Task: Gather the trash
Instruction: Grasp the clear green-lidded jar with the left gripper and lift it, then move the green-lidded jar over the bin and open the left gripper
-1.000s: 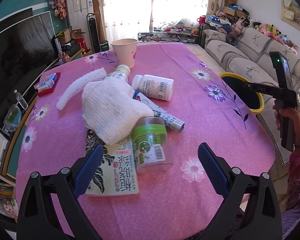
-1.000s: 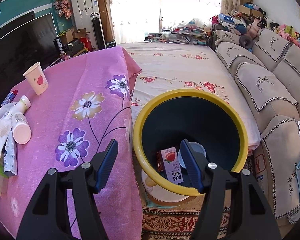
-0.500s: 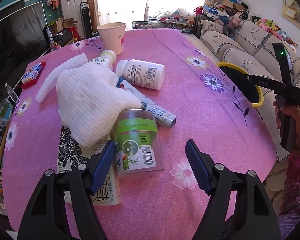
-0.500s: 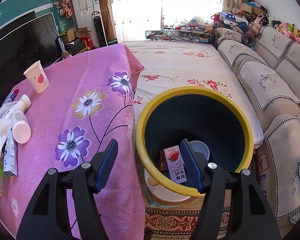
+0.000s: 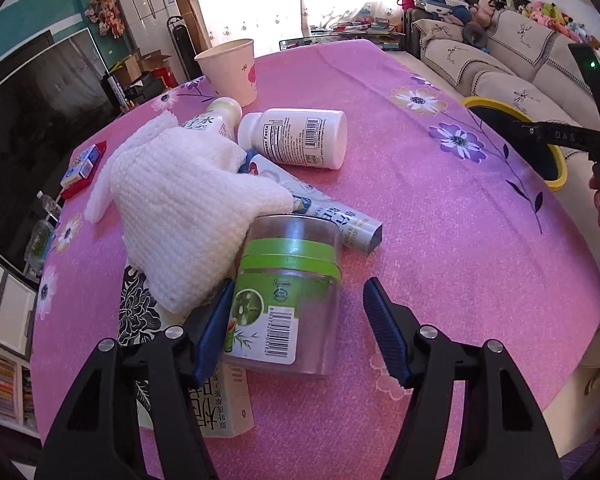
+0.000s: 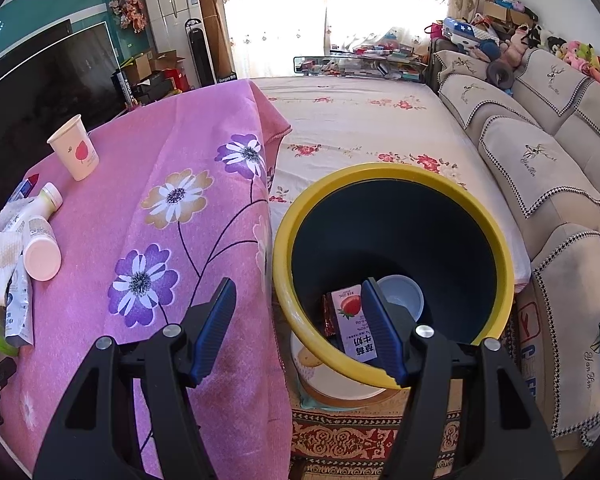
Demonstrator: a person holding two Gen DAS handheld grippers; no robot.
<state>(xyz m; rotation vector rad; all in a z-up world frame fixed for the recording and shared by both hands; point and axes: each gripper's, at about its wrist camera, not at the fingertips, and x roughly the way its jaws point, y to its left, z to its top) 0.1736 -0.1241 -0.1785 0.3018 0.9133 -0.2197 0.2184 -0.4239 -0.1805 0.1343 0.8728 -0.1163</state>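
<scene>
Left gripper [image 5: 296, 330] closing around a clear plastic jar with a green band [image 5: 286, 296]

Its left pad touches the jar, lying on the pink flowered tablecloth [image 5: 439, 216]; the right pad stands apart. Right gripper [image 6: 298, 330] hangs spread, empty, near the yellow-rimmed dark bin [image 6: 379, 176].

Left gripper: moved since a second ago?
Yes. The left gripper has come in toward the clear plastic jar with the green band, which stayed put on the pink flowered tablecloth; its jaws are closing with the jar between them.
</scene>
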